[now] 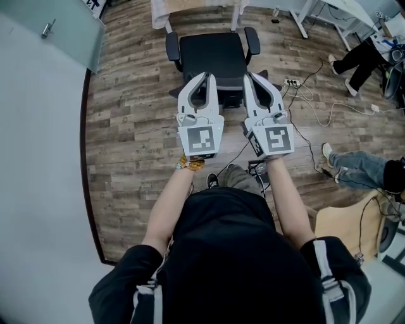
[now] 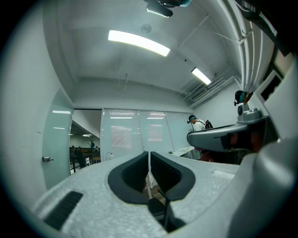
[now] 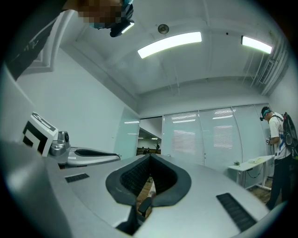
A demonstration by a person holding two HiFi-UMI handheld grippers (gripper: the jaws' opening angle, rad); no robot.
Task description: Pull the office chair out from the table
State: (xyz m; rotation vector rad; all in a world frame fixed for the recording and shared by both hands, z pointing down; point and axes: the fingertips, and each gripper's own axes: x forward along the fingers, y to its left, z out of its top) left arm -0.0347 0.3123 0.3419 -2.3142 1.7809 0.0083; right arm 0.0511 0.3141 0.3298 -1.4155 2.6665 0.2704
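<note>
The black office chair [image 1: 212, 54] stands on the wood floor just in front of the white table [image 1: 190, 11], its seat and both armrests in the head view. My left gripper [image 1: 206, 76] and right gripper [image 1: 250, 76] are held side by side over the chair's near edge, above its back. Whether they touch it cannot be told. In the left gripper view the left gripper [image 2: 149, 156] has its dark pads together with nothing between them. The right gripper [image 3: 150, 159] in its own view is likewise shut and empty. Both point slightly upward at glass walls and ceiling.
A frosted glass door [image 1: 60, 31] and a white wall run along the left. Cables [image 1: 310, 104] and a power strip [image 1: 292, 82] lie on the floor right of the chair. One person's legs [image 1: 354, 60] and another's [image 1: 354, 166] are at the right, with a cardboard box [image 1: 345, 228] nearby.
</note>
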